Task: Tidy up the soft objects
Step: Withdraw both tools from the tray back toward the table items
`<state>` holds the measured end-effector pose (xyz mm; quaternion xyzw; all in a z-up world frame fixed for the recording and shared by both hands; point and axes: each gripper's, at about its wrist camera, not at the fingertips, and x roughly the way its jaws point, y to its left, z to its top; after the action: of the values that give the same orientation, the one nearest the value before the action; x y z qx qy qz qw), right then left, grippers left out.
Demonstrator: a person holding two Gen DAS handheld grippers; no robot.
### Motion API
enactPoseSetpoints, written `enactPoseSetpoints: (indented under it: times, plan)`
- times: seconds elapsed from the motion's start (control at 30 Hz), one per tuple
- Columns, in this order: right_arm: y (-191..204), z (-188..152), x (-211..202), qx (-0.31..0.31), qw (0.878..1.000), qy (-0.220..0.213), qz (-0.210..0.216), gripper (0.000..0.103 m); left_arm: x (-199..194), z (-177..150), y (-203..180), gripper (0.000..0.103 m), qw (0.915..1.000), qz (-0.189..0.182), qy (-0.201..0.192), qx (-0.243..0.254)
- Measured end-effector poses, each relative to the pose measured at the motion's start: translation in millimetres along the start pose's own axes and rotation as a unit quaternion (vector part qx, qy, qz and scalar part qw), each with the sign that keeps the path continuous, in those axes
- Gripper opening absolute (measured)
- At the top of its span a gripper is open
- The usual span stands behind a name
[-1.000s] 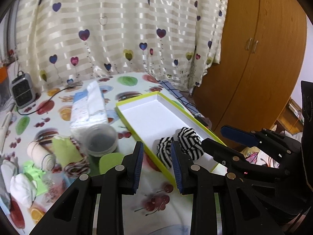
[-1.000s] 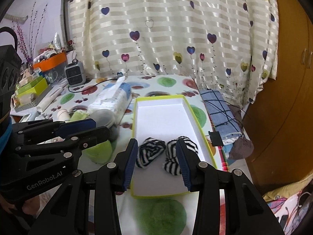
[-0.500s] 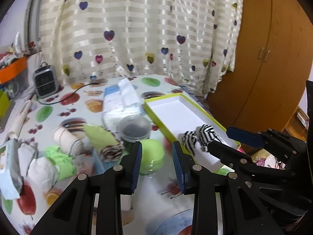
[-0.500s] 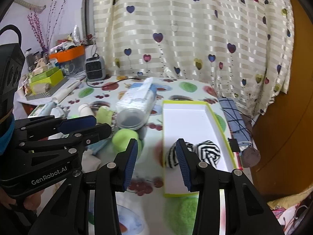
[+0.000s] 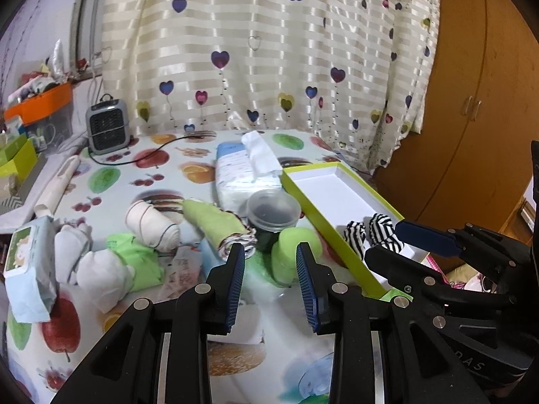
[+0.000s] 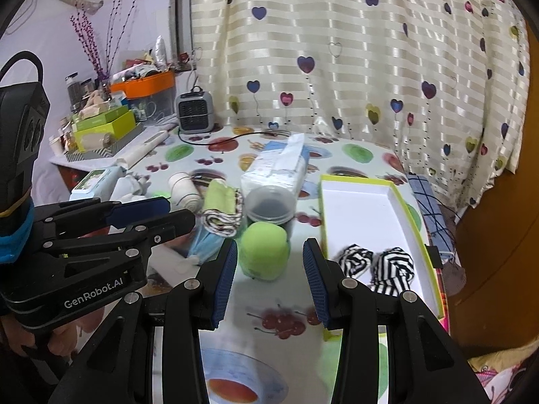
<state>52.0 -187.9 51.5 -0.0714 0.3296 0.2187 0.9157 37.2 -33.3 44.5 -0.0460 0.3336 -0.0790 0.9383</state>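
Two black-and-white striped sock bundles lie in the near end of a white tray with a yellow-green rim, also seen in the left wrist view. A light green soft roll lies on the fruit-print tablecloth, just ahead of my open, empty right gripper. My left gripper is open and empty, with the green roll just ahead of it. A green-and-patterned folded cloth, a cream roll, white socks and a green cloth lie to the left.
A tissue pack and a clear lidded tub stand behind the green roll. A wipes packet lies at far left. A small grey heater with its cord is at the back. A wooden wardrobe stands on the right.
Both grippers have swung left, away from the tray. The striped bundles now lie to the right and the green roll sits ahead of both grippers.
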Motion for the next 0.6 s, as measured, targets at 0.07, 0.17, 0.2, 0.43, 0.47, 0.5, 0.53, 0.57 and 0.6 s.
enactPoseSetpoints:
  times: [0.07,0.17,0.2,0.43,0.47,0.5,0.53,0.57,0.6]
  plan:
    - [3.8,1.1,1.5,-0.004,1.000,0.000,0.002,0.042,-0.4,-1.0,2.9,0.030,1.0000,0.002,0.000,-0.002]
    - [8.5,1.4,2.9,-0.009,1.000,0.001,0.005,0.042,0.0,-2.0,6.4,0.030,1.0000,0.005,0.001,-0.006]
    - [10.2,1.6,3.7,-0.011,1.000,0.002,0.007,0.042,0.0,-2.6,7.4,0.030,1.0000,0.006,0.001,-0.007]
    - [14.8,2.0,7.0,-0.018,1.000,0.004,0.019,0.042,4.0,-5.5,14.4,0.030,0.9998,0.013,0.009,-0.014]
    - [15.3,2.1,7.3,-0.018,1.000,0.004,0.021,0.042,4.0,-6.2,15.1,0.030,0.9998,0.014,0.010,-0.014]
    - [15.6,2.2,7.8,-0.018,1.000,0.005,0.023,0.042,4.3,-6.3,15.8,0.030,0.9997,0.015,0.010,-0.015]
    - [15.8,2.2,8.2,-0.018,1.000,0.005,0.024,0.042,4.5,-6.9,16.2,0.030,0.9997,0.015,0.010,-0.015]
    - [16.6,2.0,8.7,-0.018,0.999,0.005,0.026,0.042,4.6,-7.3,17.3,0.030,0.9997,0.016,0.010,-0.016]
    - [16.8,2.2,9.1,-0.018,0.999,0.005,0.027,0.042,4.4,-7.9,18.2,0.030,0.9997,0.017,0.010,-0.016]
